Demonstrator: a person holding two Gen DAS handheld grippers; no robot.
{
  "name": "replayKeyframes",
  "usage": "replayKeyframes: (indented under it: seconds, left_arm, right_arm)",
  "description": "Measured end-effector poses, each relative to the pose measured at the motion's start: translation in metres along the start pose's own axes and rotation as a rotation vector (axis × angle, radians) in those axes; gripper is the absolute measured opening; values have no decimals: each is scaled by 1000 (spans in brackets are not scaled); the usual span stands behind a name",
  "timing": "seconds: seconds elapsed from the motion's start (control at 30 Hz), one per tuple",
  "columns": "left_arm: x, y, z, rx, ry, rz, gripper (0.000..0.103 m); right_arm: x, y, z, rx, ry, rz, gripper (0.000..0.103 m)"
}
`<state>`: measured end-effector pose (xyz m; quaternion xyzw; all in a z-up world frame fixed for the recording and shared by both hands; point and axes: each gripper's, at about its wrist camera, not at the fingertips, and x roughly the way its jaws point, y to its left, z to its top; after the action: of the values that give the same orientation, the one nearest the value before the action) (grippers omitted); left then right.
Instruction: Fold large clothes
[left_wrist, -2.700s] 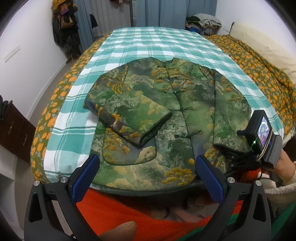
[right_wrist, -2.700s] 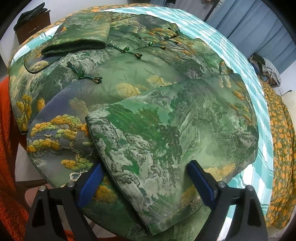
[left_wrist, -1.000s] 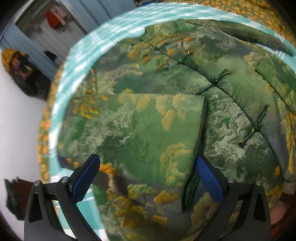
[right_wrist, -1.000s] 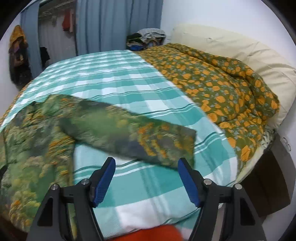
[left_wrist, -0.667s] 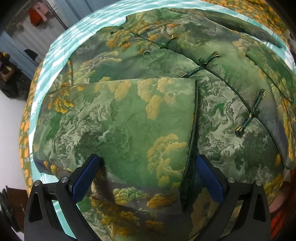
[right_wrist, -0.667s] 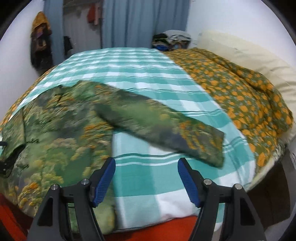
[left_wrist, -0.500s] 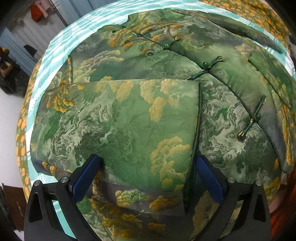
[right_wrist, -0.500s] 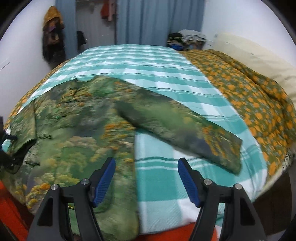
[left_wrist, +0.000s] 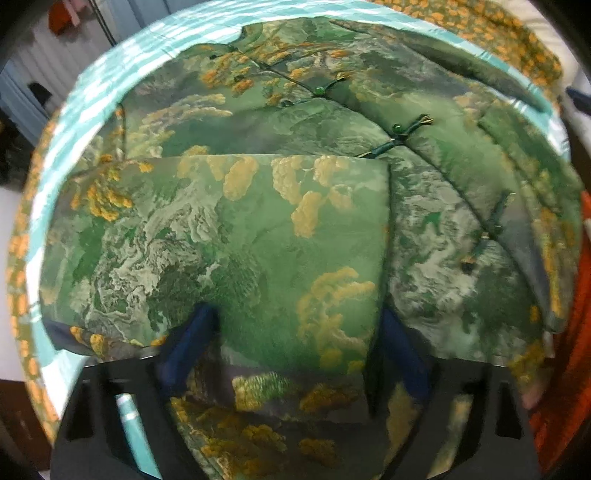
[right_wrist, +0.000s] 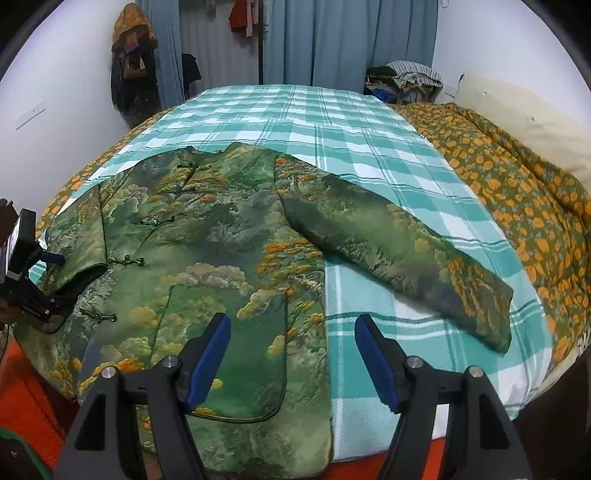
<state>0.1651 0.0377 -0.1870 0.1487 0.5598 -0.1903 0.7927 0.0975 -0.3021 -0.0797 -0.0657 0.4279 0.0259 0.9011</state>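
A green brocade jacket (right_wrist: 207, 240) with orange trees and frog buttons lies face up on the bed. Its left sleeve (left_wrist: 258, 240) is folded across the chest. My left gripper (left_wrist: 295, 343) points steeply down at that sleeve's cuff. Its jaws are closing, with the cuff between the blue fingers (left_wrist: 192, 339). I cannot see the pads pressing on the cloth. The right sleeve (right_wrist: 399, 251) lies stretched out to the right on the sheet. My right gripper (right_wrist: 291, 354) hovers open over the jacket's lower right edge, with nothing between its fingers.
A teal checked sheet (right_wrist: 314, 122) covers the bed, and an orange-flowered quilt (right_wrist: 517, 184) and a pillow (right_wrist: 524, 114) lie along its right side. Blue curtains (right_wrist: 332, 40) and a pile of clothes (right_wrist: 406, 81) are at the far end. Orange cloth (right_wrist: 26, 398) hangs at the near edge.
The left gripper has tipped down closer to the folded sleeve, and its fingers have drawn in around the cuff. The right gripper has swung left from the outstretched sleeve's end toward the jacket's hem.
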Motion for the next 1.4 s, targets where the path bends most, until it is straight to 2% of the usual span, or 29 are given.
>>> replayKeyframes:
  seconds: [0.03,0.1,0.2,0.37,0.4,0.5,0.57,0.67,0.77,0.83,0.9,0.93,1.0,1.03,1.17,1.27,1.3,1.4]
  left_arm:
    - [-1,3,-1,-10,2,-27,56]
    - [-8,15,-5,-52,1,-103,15]
    - [-35,31,-14,-119,-79,-121,11]
    - [-107,64,-45,-269,-252,-17,11]
    - [-130,78,-57,-325,-301,13,11]
    - [-172,113,-88,-449,-379,112,11]
    - [-191,137,-111,-536,-404,188,11]
    - [-205,185,-150,-728,-391,318,11]
    - [-202,223,-187,-923,-369,382,12]
    - [-194,235,-203,-997,-344,401,18]
    - [-184,240,-215,-1056,-308,450,34]
    - [-179,238,-218,-1071,-292,482,38]
    - [-173,232,-224,-1088,-263,536,61]
    - [-170,228,-225,-1095,-266,537,62]
    - [-155,205,-225,-1076,-274,415,64]
    - [-125,164,-200,-973,-244,218,73]
    - [-106,145,-189,-921,-219,116,75]
    - [-61,102,-161,-811,-138,-30,75]
  right_arm:
    - [-2,2,0,-2,-4,1,71]
    - [-8,8,-1,-15,-19,3,71]
    - [-16,17,-3,-47,-34,5,71]
    - [-20,24,-6,-70,-42,0,71]
    - [-21,23,-6,-64,-42,2,71]
    - [-19,20,-5,-43,-42,12,71]
    - [-16,18,-4,-33,-40,16,71]
    - [-10,19,-3,-28,-33,27,71]
    - [-7,23,-2,-30,-34,39,71]
    - [-7,27,-2,-39,-36,40,71]
    - [-8,28,-3,-51,-34,33,71]
    - [-8,26,-4,-53,-32,24,71]
    - [-9,20,-6,-48,-26,5,71]
    - [-9,15,-7,-39,-18,-8,71]
    - [1,-18,-17,40,43,-32,73]
    - [16,-45,-31,112,123,-26,73]
    - [20,-51,-36,126,146,-19,73]
    - [37,-63,-50,172,222,25,73]
